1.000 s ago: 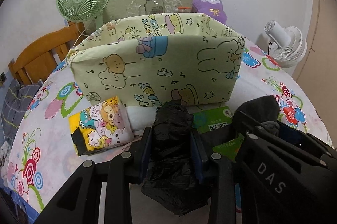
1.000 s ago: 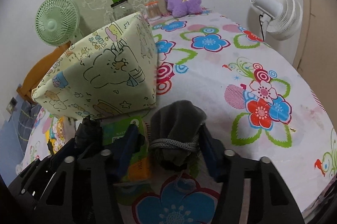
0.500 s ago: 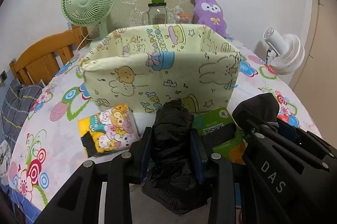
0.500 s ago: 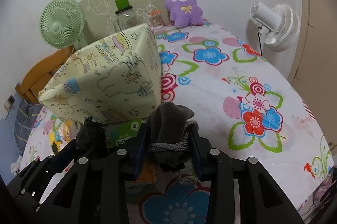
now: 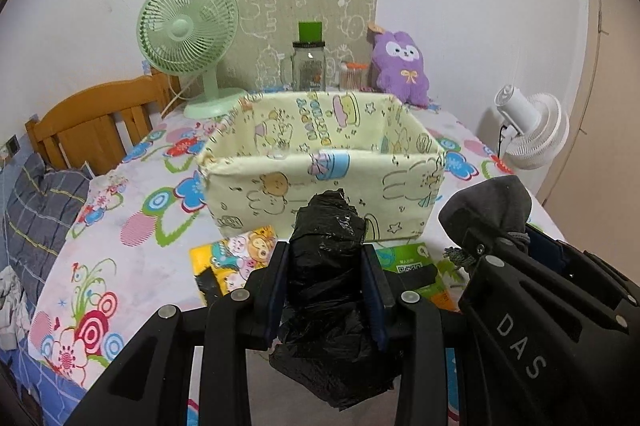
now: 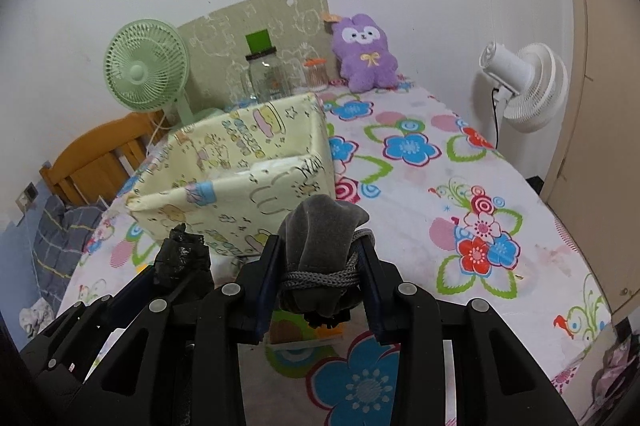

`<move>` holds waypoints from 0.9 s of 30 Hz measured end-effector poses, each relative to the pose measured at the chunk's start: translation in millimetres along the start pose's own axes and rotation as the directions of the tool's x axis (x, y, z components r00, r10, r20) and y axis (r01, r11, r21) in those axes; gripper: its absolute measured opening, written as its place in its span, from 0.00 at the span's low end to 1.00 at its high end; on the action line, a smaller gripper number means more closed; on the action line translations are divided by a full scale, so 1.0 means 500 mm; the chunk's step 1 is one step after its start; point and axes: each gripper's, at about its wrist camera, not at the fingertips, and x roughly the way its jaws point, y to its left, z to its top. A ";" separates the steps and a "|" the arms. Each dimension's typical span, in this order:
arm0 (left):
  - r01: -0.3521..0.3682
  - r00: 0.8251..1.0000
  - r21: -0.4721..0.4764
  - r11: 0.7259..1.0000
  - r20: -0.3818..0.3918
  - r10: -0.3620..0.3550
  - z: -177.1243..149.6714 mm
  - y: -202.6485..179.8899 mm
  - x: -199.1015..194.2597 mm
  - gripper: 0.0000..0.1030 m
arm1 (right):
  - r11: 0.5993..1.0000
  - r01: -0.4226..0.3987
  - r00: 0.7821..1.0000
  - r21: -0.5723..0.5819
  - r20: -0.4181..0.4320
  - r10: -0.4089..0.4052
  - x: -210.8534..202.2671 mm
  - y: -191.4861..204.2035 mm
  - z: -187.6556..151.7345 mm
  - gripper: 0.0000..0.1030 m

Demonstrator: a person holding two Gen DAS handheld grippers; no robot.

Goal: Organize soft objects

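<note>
Fabric bin [image 5: 320, 182] dead ahead, far of both my grippers; left gripper [image 5: 326, 290] pinching black plastic bag roll [image 5: 326, 258], right gripper [image 6: 320, 278] pinching grey drawstring pouch [image 6: 320, 226]; left looks nearer, probably.

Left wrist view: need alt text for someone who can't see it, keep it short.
The left gripper is shut on a crumpled black plastic bag, held short of an open cartoon-print fabric bin on a floral tablecloth. At right, the right gripper clamps a grey drawstring pouch. A green fan and purple plush stand behind the bin.
</note>
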 end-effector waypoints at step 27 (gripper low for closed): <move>0.017 0.988 -0.017 1.000 0.154 -0.014 0.075 0.046 -0.143 0.34 | 0.998 -0.027 0.988 -0.054 0.148 0.035 -0.148 0.081 0.075 0.39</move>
